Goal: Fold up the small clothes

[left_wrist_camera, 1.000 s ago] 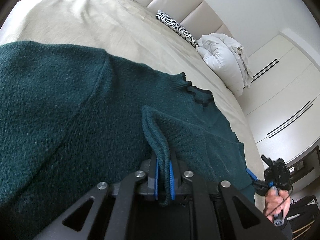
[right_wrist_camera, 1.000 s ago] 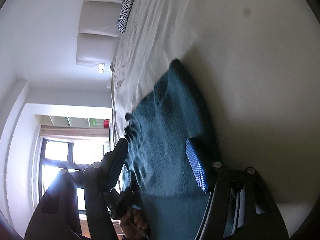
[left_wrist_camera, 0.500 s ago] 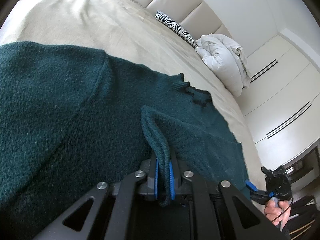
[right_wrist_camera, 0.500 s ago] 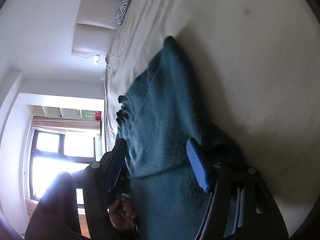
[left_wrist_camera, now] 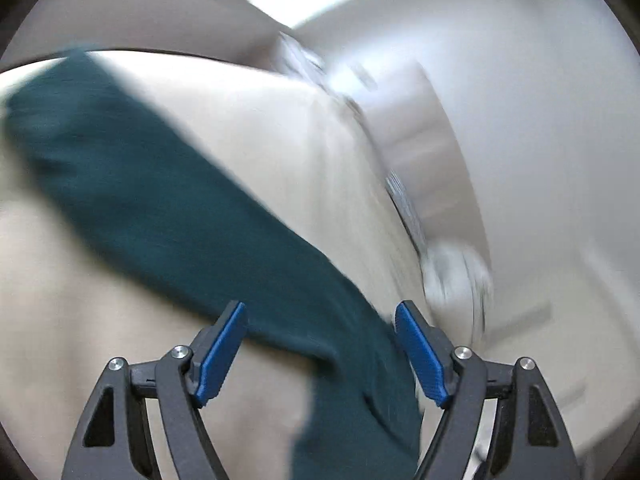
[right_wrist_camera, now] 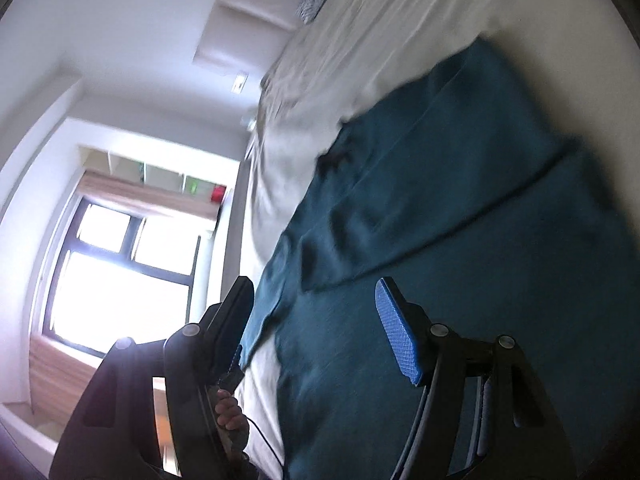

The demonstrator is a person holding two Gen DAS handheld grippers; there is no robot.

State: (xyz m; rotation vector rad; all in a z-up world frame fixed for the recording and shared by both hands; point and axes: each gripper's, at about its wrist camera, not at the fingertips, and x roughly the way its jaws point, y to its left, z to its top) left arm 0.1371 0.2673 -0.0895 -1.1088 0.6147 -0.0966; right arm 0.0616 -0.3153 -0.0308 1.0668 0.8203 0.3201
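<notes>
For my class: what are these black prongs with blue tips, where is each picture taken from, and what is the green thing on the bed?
No robot here: a person carries a hand-held gripper in each hand, each with a wide-angle camera looking along its two fingers. One picture comes from the left gripper, blurred by motion; its fingers are opening, nothing pinched. The other comes from the right gripper, also open and empty. A dark green sweater lies partly folded on the beige bed. Low in the right view, the person's hand shows.

Both wrist cams close, angled down — share sweater on bed.
</notes>
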